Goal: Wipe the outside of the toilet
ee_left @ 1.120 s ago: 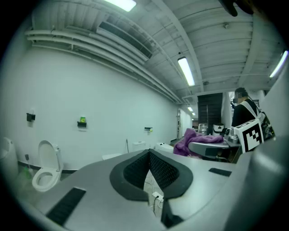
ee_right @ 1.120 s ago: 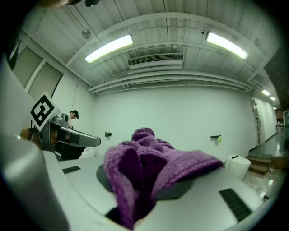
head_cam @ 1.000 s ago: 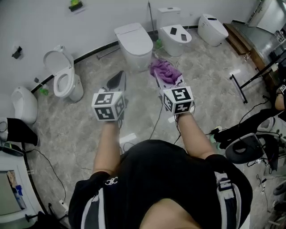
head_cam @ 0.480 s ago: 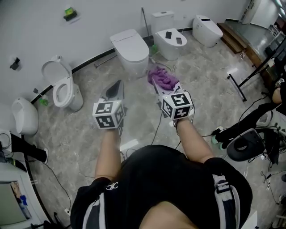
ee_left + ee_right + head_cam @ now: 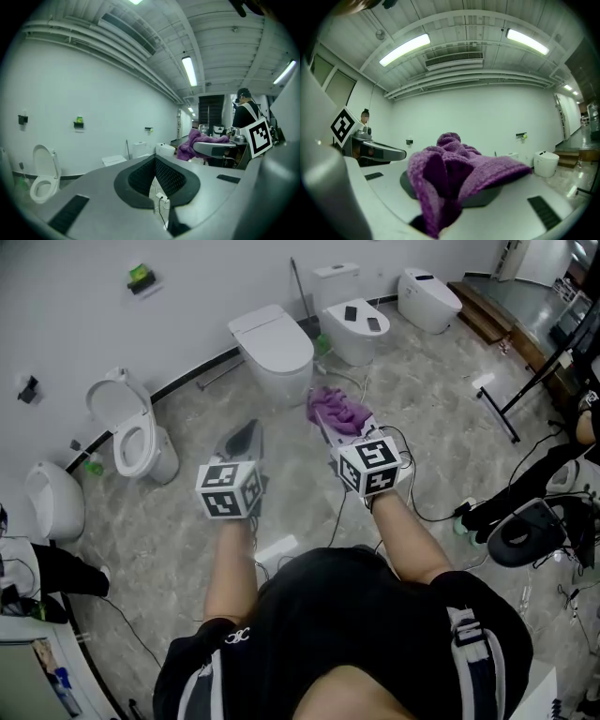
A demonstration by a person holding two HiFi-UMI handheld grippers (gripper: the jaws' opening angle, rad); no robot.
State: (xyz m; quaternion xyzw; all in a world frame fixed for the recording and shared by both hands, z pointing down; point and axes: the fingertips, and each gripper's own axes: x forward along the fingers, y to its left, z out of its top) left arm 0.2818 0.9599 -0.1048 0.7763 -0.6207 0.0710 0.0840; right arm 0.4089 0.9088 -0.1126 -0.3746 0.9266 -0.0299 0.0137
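Observation:
My right gripper (image 5: 337, 420) is shut on a purple cloth (image 5: 339, 405), held up in the air in front of the person; in the right gripper view the cloth (image 5: 454, 171) bunches over the jaws of the right gripper (image 5: 452, 192). My left gripper (image 5: 244, 432) hangs beside it, shut and with nothing in it; in its own view the left gripper (image 5: 154, 161) has its tips together. A white toilet with its lid down (image 5: 274, 348) stands ahead by the wall, beyond both grippers. The cloth (image 5: 200, 142) also shows in the left gripper view.
Along the wall stand an open-seat toilet (image 5: 133, 432), a toilet with small dark items on its lid (image 5: 354, 313), a smart toilet (image 5: 428, 298) and a white fixture (image 5: 52, 500). Cables (image 5: 441, 512) run over the marble floor. A black stand (image 5: 511, 404) and gear sit at right.
Both grippers keep about the same pose, the cloth still held by the right one. The head view has shifted a little, and a person's dark leg at the left edge has moved.

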